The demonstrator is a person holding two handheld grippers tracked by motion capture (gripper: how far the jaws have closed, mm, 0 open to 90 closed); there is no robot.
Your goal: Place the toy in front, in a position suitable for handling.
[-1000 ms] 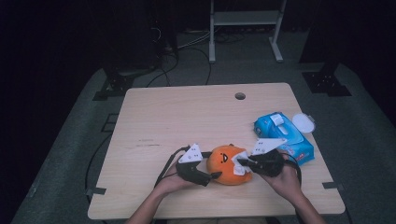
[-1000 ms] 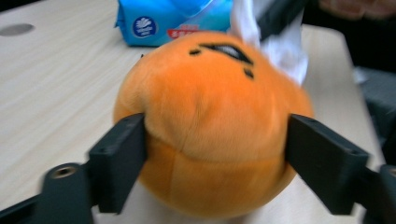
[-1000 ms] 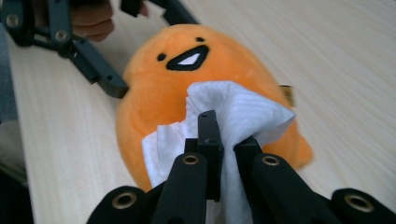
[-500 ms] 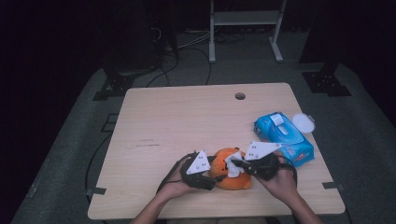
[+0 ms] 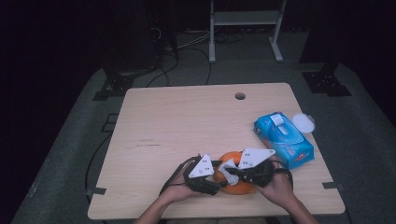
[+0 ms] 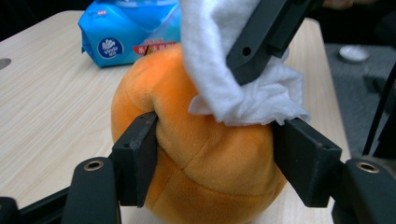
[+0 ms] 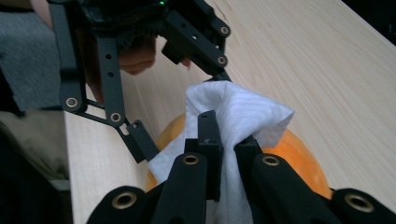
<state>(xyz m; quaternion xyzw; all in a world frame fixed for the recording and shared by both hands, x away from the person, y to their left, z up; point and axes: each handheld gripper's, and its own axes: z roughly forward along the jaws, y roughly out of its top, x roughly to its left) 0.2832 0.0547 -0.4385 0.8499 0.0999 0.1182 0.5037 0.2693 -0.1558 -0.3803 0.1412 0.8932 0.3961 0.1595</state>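
Observation:
An orange plush toy [image 5: 239, 188] sits near the table's front edge. My left gripper [image 5: 215, 185] is at its left side. In the left gripper view its jaws [image 6: 219, 140] have just been closing and now press into the plush [image 6: 205, 163] from both sides. My right gripper [image 5: 232, 171] comes in from the right and is shut on a crumpled white wipe [image 5: 226, 170]. It holds the wipe [image 6: 219, 70] against the top of the plush. In the right gripper view the wipe [image 7: 243, 112] is pinched between the jaws [image 7: 226, 135], over the plush [image 7: 299, 154].
A blue pack of wipes [image 5: 283, 140] lies on the wooden table [image 5: 187, 121] to the right of the plush. A round white lid [image 5: 303, 122] sits beyond it at the table's right edge. A cable hole [image 5: 240, 96] is near the far edge.
My left gripper has moved right and closed its jaws around the plush. The right gripper has carried the wipe leftward onto the top of the plush.

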